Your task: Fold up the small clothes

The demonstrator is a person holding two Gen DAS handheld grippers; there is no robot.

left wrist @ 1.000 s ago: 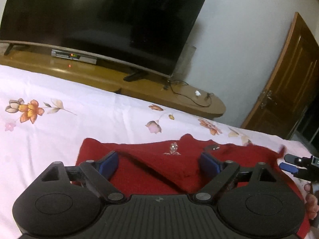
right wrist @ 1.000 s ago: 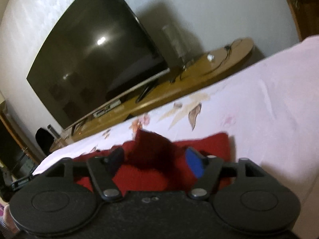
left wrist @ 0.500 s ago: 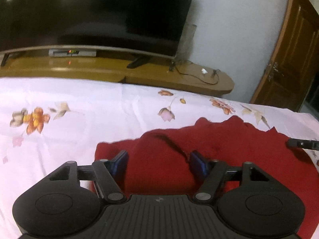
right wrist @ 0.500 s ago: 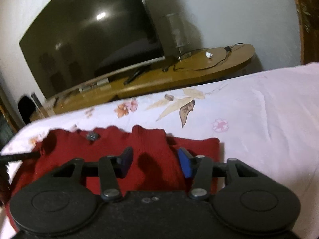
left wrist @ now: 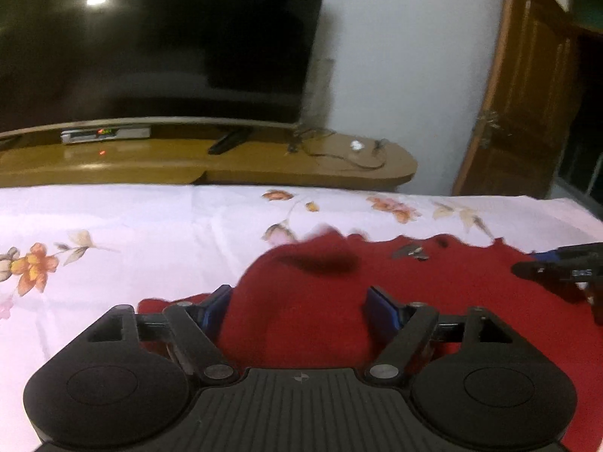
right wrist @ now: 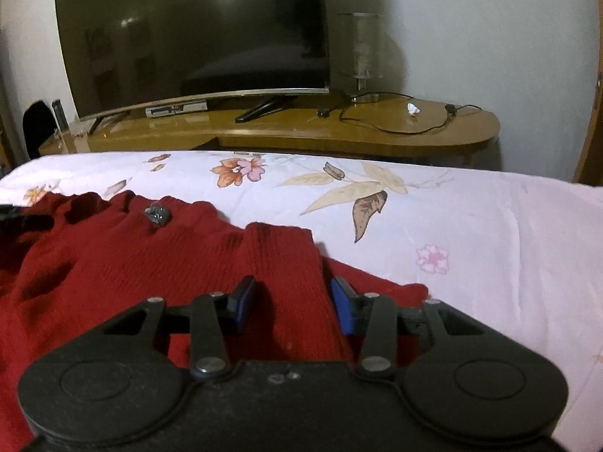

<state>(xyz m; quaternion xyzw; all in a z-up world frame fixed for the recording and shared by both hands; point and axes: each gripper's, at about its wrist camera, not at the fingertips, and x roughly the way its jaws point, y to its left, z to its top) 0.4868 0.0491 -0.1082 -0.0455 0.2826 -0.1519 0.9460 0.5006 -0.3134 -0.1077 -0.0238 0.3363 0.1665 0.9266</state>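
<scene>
Left hand-held gripper [left wrist: 297, 310]: blue pads spread wide, a raised fold of the red knit garment [left wrist: 433, 301] lying between them. Fabric touches or nearly touches the left pad; whether the pads grip it cannot be told, as the view is blurred. The garment extends ahead and to the right of this hand-held gripper, spread on the bed sheet [left wrist: 150, 226], which is white with floral print. At the far right edge of this view the tip of the right hand-held gripper [left wrist: 557, 269] sits over the cloth.

Right hand-held gripper [right wrist: 292, 307]: blue pads also apart, straddling a folded-over sleeve [right wrist: 286, 263] of the same red garment [right wrist: 94, 263]. The sleeve lies flat on the garment body, its cuff end pointing away from the hand-held gripper. The right pad sits at the sleeve's edge; the left pad stands clear of it, with a gap. A small metallic emblem [right wrist: 157, 214] sits ahead and to the left, near the neckline. Bare sheet [right wrist: 490, 233] lies to the right.

Beyond the bed: a wooden TV surface [right wrist: 377, 128] carrying a dark television [right wrist: 196, 34], a set-top box [right wrist: 176, 107], a cable [right wrist: 414, 122] and a lamp [right wrist: 361, 52]. A wooden door [left wrist: 527, 94] stands ahead-right in the left view.
</scene>
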